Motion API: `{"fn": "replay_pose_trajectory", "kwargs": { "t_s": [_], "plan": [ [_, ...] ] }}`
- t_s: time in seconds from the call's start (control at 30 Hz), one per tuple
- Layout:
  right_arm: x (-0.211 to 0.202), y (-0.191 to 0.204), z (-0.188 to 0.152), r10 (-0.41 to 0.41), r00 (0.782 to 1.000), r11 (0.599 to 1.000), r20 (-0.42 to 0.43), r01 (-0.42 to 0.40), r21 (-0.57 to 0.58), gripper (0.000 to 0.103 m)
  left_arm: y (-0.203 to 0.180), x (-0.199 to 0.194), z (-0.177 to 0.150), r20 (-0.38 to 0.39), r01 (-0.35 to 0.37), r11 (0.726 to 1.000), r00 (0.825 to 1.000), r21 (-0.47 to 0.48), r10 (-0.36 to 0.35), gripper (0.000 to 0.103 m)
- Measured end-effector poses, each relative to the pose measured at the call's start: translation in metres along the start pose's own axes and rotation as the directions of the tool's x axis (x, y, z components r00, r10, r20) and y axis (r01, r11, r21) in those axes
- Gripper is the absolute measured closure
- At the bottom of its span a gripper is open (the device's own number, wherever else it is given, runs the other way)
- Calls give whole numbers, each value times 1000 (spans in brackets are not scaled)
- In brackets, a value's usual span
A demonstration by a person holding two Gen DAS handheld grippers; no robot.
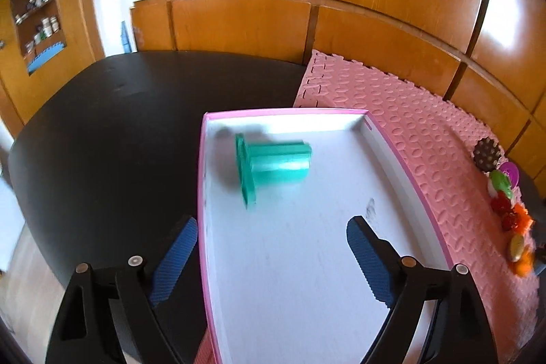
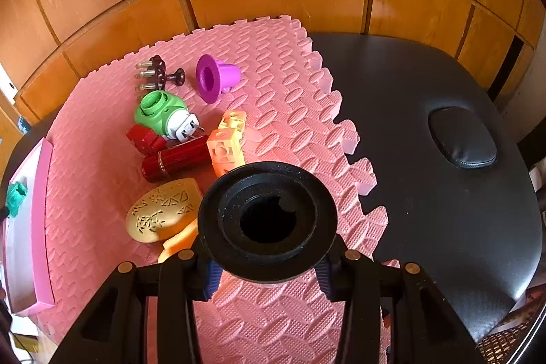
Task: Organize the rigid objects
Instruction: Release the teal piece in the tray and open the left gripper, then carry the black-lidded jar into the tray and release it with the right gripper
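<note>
A green flanged spool (image 1: pixel 269 168) lies on its side near the far left corner of a pink-rimmed white tray (image 1: pixel 402 159). My left gripper (image 1: pixel 273 248) stands open above the tray's near part, its blue pads wide apart with nothing between them. My right gripper (image 2: pixel 268 275) is shut on a black flanged spool (image 2: pixel 268 224), whose hollow end faces the camera. Beyond it on the pink foam mat (image 2: pixel 283 84) lie a purple spool (image 2: pixel 215 79), a green plug-in device (image 2: pixel 160 113), a red cylinder (image 2: pixel 177 159), orange blocks (image 2: pixel 227 145) and a gold oval piece (image 2: pixel 160 214).
The mat and tray rest on a black padded table (image 1: pixel 119 111) with an oval cushion (image 2: pixel 462 142). Wooden panel walls stand behind. A dark spiked massager (image 2: pixel 157 74) lies at the mat's far side. The pink tray's edge (image 2: pixel 42 220) shows at the right wrist view's left.
</note>
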State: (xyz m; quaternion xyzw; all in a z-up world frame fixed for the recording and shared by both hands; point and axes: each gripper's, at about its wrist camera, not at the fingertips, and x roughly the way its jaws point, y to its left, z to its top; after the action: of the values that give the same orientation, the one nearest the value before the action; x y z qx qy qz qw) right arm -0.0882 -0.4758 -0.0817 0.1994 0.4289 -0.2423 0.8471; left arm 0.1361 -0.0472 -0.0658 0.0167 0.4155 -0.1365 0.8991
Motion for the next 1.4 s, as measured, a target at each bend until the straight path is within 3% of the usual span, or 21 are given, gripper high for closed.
{"fn": "replay_pose_trajectory", "kwargs": {
  "t_s": [0.3, 0.63, 0.83, 1.0, 1.2, 1.3, 1.4],
  "plan": [
    [-1, 1, -1, -13, 1000, 1000, 13, 13, -1, 59, -4, -29, -34, 23, -31, 999, 999, -28, 31, 13],
    [-24, -4, 2, -28, 987, 1000, 159, 26, 15, 59, -23, -50, -42, 55, -55, 998, 997, 25, 53, 13],
    [-35, 6, 0, 42, 979, 999, 198, -38, -22, 59, -25, -58, -47, 60, -53, 998, 997, 32, 51, 13],
    [-41, 25, -1, 161, 972, 987, 170, -159, -25, 59, -18, -65, -49, 70, -48, 999, 996, 19, 47, 13],
    [-43, 97, -1, 335, 939, 932, 80, -318, -174, 59, -6, -67, -51, 65, -42, 999, 997, -11, 42, 13],
    [-40, 146, -7, 424, 906, 874, -7, -411, -261, 59, -1, -68, -54, 61, -37, 999, 997, -21, 38, 13],
    [-35, 202, -19, 502, 854, 788, -137, -517, -333, 59, 6, -69, -55, 59, -36, 999, 998, -36, 38, 13]
  ]
}}
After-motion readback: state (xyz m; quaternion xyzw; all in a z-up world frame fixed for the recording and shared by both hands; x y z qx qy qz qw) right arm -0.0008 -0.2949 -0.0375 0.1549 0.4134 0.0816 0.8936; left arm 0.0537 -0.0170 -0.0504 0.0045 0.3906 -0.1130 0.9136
